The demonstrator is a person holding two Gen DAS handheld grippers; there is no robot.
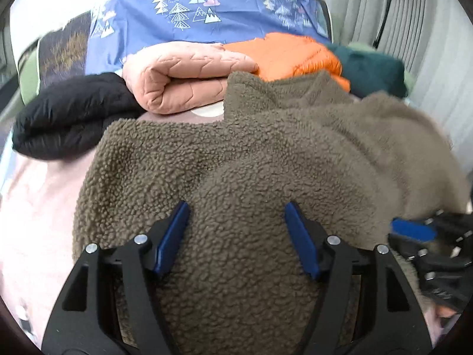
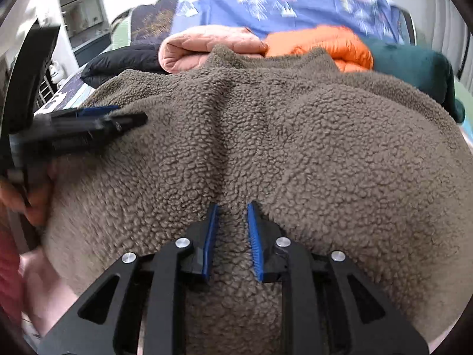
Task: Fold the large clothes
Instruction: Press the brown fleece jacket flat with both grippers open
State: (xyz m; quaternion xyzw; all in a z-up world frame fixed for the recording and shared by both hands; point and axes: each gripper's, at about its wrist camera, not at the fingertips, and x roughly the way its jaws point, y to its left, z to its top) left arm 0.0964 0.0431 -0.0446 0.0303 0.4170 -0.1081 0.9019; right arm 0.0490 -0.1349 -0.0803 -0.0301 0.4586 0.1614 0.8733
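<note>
A large olive-brown fleece jacket lies spread on the bed and fills both views. My left gripper is open over the fleece, its blue pads wide apart with fabric bulging between them. My right gripper is nearly closed, its blue pads pinching a ridge of the fleece. The right gripper also shows blurred at the right edge of the left wrist view. The left gripper shows blurred at the left of the right wrist view.
Behind the fleece lie a folded pink quilt, an orange puffer jacket, a black jacket and a dark green garment. A blue tree-print sheet hangs at the back. Grey curtains hang at the right.
</note>
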